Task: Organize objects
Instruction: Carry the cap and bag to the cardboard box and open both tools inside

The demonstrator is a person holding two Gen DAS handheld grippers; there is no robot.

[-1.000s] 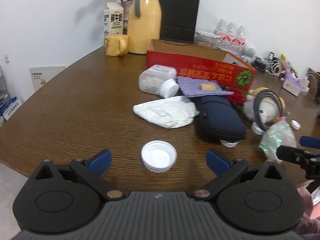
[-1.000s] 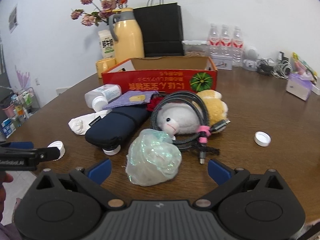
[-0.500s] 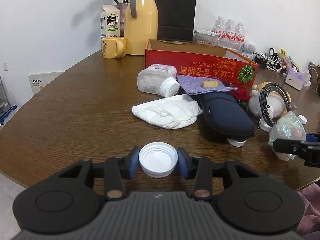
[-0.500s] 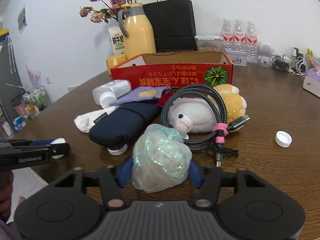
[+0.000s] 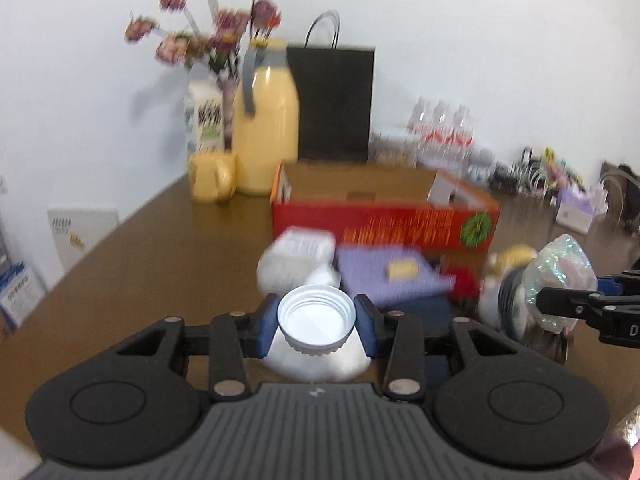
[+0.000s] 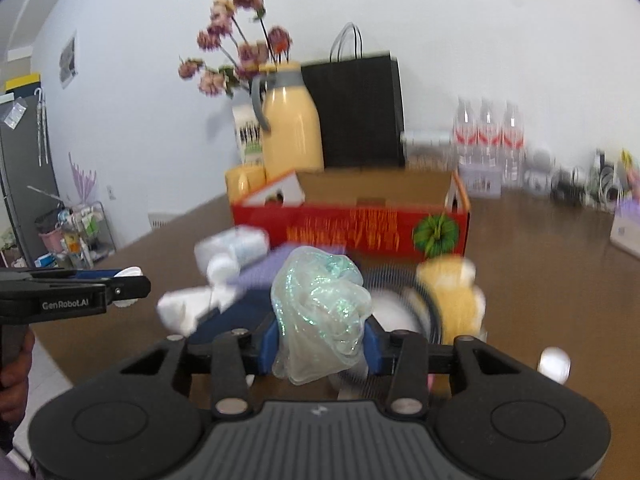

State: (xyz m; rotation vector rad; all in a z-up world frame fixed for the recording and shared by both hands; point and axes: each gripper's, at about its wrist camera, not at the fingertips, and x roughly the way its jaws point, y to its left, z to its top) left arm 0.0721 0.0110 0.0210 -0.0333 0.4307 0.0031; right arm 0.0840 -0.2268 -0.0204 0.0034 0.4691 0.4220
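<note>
Before the red box (image 5: 384,224), the left hand-held gripper (image 5: 316,322) clamps a white cap (image 5: 316,320); the right hand-held gripper (image 6: 320,338) is closing on a glittery bag (image 6: 320,312).

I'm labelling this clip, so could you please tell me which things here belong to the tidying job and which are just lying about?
In the job:
- white cap in the left gripper
- iridescent wrap in the closing right gripper
- red box

Lying about:
- yellow flask
- black bag
- water bottles
</note>
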